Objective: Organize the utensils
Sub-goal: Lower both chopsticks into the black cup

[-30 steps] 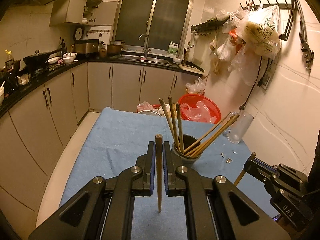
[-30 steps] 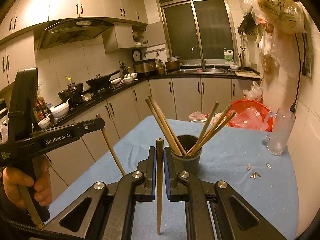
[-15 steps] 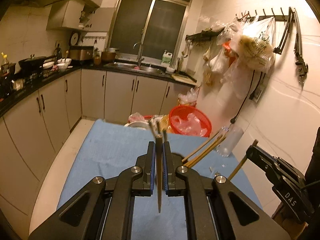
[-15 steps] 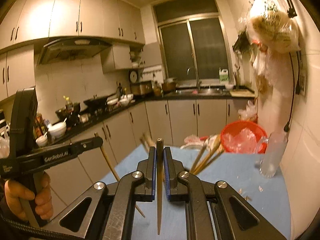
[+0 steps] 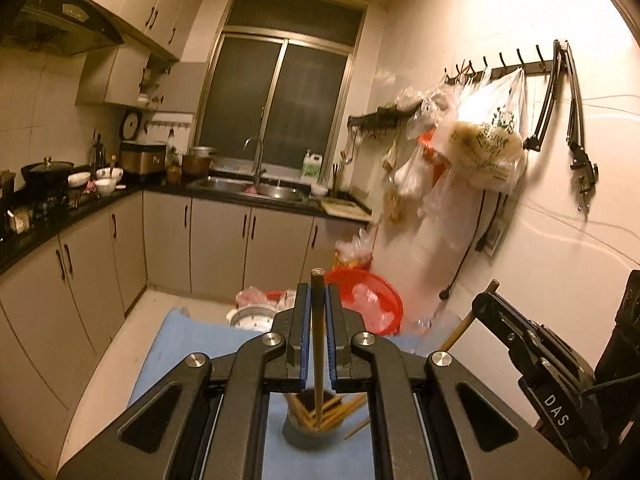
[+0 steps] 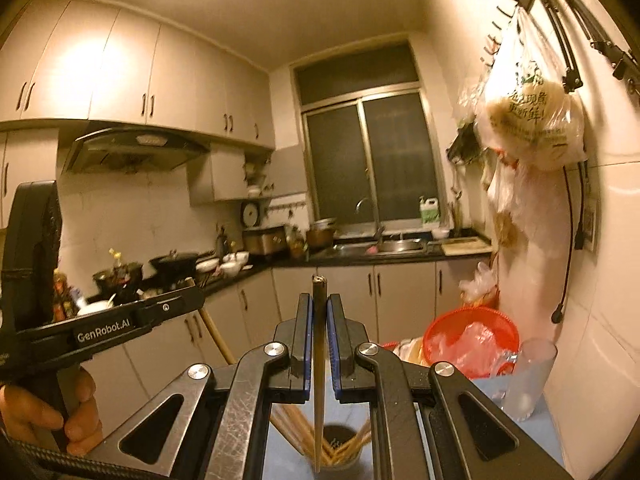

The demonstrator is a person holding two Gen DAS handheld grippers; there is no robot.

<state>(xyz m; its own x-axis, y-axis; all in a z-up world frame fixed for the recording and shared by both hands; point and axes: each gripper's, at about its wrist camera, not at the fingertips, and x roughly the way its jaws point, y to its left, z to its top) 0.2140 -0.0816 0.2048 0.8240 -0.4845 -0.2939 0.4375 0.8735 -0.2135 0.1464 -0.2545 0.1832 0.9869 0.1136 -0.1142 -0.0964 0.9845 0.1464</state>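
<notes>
Both grippers now higher than second ago: cup (image 5: 312,424) of chopsticks drops to bottom centre of frame. Left gripper (image 5: 316,332) clamps chopstick (image 5: 318,356); right gripper (image 6: 318,344) clamps second chopstick (image 6: 319,380). Tips above cup on blue worktop (image 5: 180,344); insertion pending.

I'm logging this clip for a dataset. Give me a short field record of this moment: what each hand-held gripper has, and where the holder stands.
left hand-held gripper: shut on one chopstick, held upright
right hand-held gripper: shut on a second chopstick, also upright
chopstick cup: on the blue cloth, below both grippers, already holding several chopsticks
nearby: clear glass mug, red basket
</notes>
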